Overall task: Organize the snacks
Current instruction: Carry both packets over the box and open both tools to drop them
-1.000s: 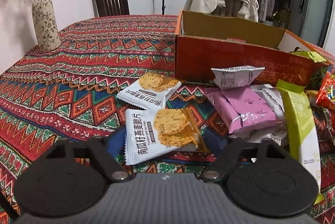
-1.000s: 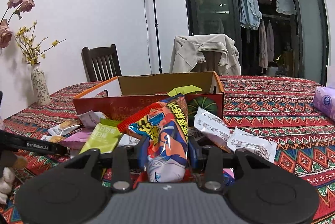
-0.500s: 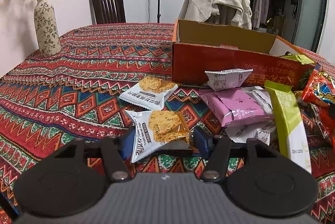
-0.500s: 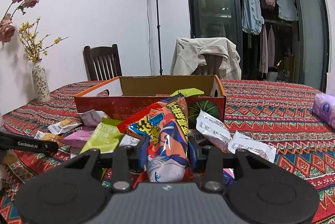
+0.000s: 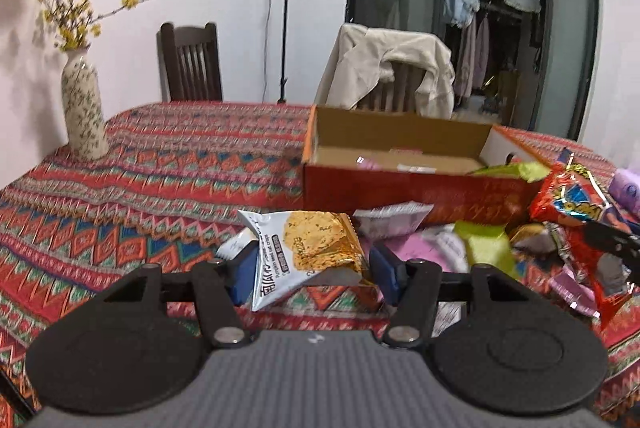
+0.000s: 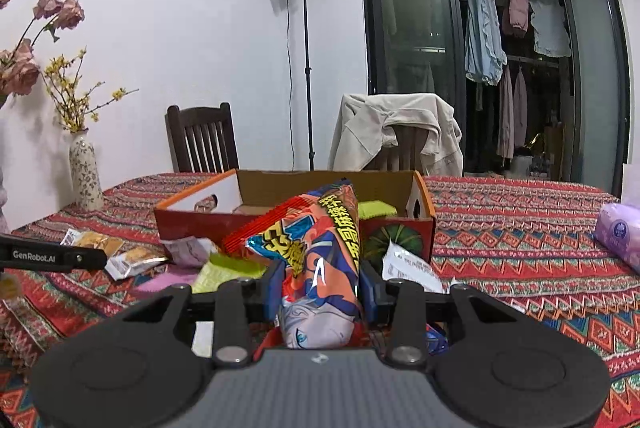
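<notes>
Left tongs (image 5: 310, 274) are pinching a cracker packet (image 5: 304, 254) clear of the bench (image 5: 140, 188); right tongs (image 6: 320, 294) are clamping a red snack bag (image 6: 316, 252) upright, both facing the open cardboard box (image 5: 400, 184), seemingly their destination; loose packets are lying just before it.

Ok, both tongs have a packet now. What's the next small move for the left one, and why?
Probably carry it forward over the box's near wall and let go. The left tongs pinch the pumpkin seed oat crisps packet, already clear of the tablecloth, and the open cardboard box sits just ahead with bare floor showing.
</notes>
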Available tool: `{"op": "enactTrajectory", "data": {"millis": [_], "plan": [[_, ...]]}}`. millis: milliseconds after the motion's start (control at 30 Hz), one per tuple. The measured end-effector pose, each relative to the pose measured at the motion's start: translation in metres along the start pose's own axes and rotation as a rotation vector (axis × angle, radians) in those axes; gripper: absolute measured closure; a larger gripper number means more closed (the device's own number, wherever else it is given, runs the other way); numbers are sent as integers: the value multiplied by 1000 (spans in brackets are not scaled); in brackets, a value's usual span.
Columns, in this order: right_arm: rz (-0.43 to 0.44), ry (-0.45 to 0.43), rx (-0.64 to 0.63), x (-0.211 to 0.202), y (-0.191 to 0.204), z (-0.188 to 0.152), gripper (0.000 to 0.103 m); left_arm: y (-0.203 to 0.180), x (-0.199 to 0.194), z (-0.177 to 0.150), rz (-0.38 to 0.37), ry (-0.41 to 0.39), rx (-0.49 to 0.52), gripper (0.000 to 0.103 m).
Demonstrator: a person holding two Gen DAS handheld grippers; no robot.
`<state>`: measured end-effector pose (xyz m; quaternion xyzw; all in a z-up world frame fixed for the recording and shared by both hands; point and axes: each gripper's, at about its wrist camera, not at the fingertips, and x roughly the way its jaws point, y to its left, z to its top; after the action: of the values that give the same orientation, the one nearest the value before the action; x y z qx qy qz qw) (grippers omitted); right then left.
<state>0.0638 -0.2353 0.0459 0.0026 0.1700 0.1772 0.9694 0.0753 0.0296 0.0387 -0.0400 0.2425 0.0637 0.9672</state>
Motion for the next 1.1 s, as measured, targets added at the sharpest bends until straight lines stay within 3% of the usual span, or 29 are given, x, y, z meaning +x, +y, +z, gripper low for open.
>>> {"op": "enactTrajectory", "data": {"millis": [567, 1100], "plan": [[-10, -72, 7, 39, -4, 63, 65, -31, 33, 74, -66, -85, 15, 43], [-43, -39, 55, 132, -19, 103, 65, -47, 107, 126, -85, -75, -45, 43]]}}
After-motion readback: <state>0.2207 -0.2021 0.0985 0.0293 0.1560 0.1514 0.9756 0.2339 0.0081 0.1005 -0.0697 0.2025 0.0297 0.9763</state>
